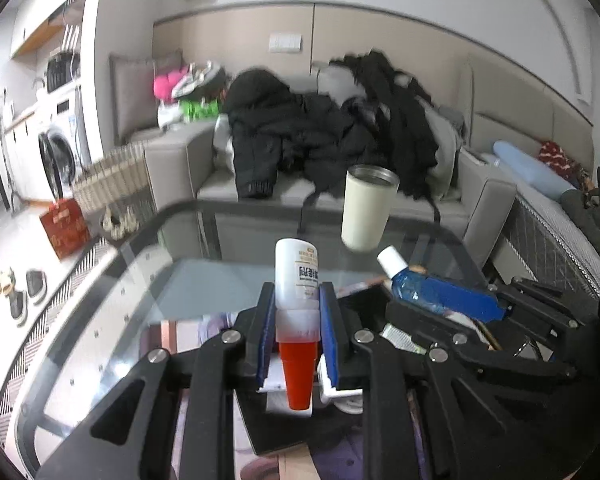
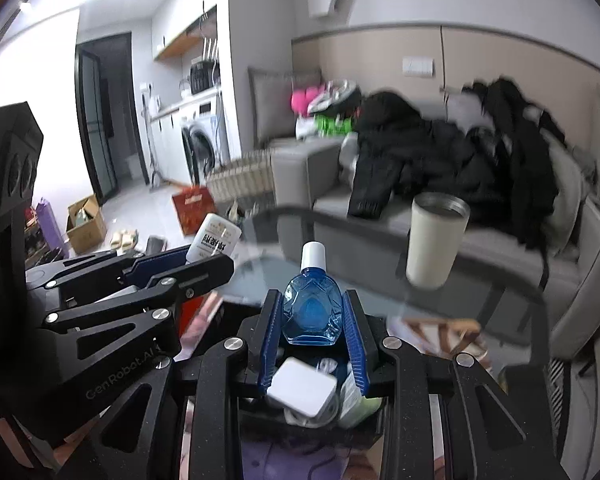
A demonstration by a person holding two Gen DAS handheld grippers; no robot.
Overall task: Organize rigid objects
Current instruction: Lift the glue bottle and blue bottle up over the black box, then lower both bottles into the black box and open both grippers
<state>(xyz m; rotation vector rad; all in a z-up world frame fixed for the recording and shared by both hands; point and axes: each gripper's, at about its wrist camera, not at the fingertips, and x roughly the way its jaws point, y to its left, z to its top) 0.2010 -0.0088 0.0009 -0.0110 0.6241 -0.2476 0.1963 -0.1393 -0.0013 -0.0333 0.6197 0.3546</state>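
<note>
Both tools are loaded and held above the glass desk. The left tool pinches a white bottle with a red cap, cap toward the camera. The right tool pinches a blue bottle with its white cap pointing away. Below lies a dark box holding a white adapter and other items. A cream tumbler stands farther back.

Judged step: transport of 2 bottles. Next move calls for lowering each into its place, then spreading the fingers.

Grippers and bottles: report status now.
Left gripper shut on white bottle, red cap down. Right gripper shut on blue bottle, white cap up. Cream cup ahead on glass table.
</note>
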